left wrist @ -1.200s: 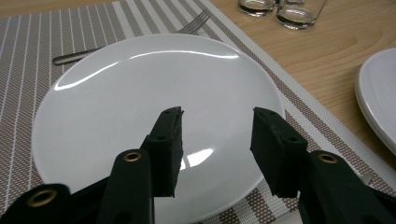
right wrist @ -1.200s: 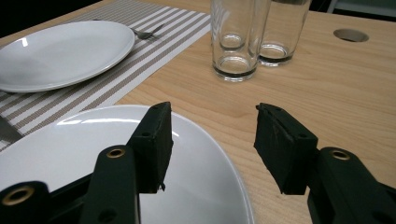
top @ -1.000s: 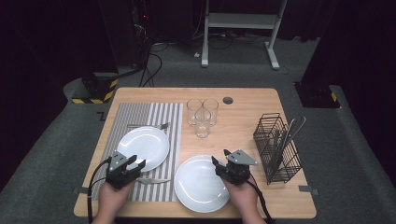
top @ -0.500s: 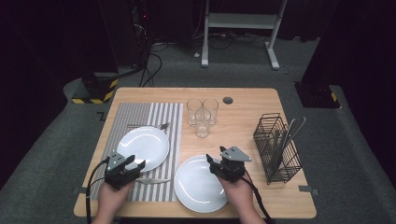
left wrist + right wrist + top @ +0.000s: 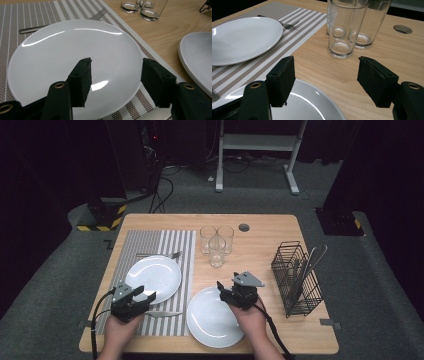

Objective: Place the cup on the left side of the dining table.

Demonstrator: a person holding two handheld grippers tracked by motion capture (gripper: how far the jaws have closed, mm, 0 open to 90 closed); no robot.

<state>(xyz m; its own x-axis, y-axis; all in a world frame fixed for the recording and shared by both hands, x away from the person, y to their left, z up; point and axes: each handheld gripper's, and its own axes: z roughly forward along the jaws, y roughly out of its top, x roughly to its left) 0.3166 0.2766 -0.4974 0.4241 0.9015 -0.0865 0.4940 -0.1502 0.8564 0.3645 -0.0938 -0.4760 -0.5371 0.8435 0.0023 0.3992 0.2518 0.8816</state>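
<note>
While both jaw pairs had just been opening, with nothing between them, we held the left hand-held gripper [image 5: 145, 296] spread over the near rim of the plate on the striped mat [image 5: 75, 57], and the right hand-held gripper [image 5: 223, 289] wide apart above the far rim of the plate on the bare bench [image 5: 212, 317]. We judged the glasses [image 5: 347, 27], standing near ahead of the right jaws, likely to topple should that gripper push forward.
</note>
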